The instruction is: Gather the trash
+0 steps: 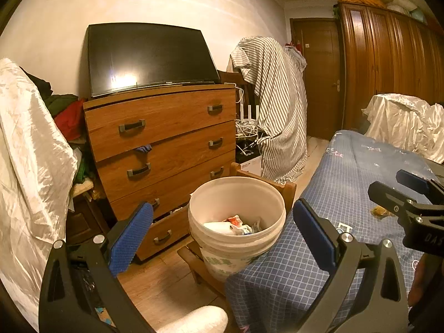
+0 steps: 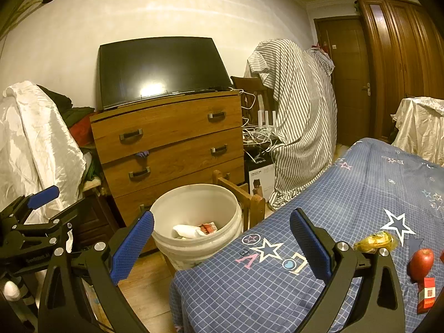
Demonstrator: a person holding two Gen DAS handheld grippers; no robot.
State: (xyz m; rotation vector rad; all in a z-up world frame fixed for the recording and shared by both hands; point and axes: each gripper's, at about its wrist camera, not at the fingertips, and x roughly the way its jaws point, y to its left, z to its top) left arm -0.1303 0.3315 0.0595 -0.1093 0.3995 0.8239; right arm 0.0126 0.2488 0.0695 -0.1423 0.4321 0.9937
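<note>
A white bucket point(image 1: 237, 219) stands on a low wooden chair beside the bed; it holds white and red wrappers point(image 1: 234, 225). It also shows in the right wrist view point(image 2: 195, 222). My left gripper point(image 1: 222, 234) is open and empty, hovering in front of the bucket. My right gripper point(image 2: 222, 245) is open and empty, over the bed's corner. On the blue checked bedspread point(image 2: 347, 194) lie a crumpled yellow wrapper point(image 2: 376, 241), a red apple point(image 2: 421, 260) and a red packet point(image 2: 427, 294). The yellow wrapper shows in the left wrist view point(image 1: 379, 211) too.
A wooden dresser point(image 1: 163, 144) with a TV point(image 1: 147, 55) stands behind the bucket; its bottom drawer is ajar. A white-covered pile point(image 1: 30, 152) is at left, a striped-cloth-covered rack point(image 1: 280, 105) and a wardrobe point(image 1: 388, 63) at right. Wooden floor point(image 1: 163, 285) lies below.
</note>
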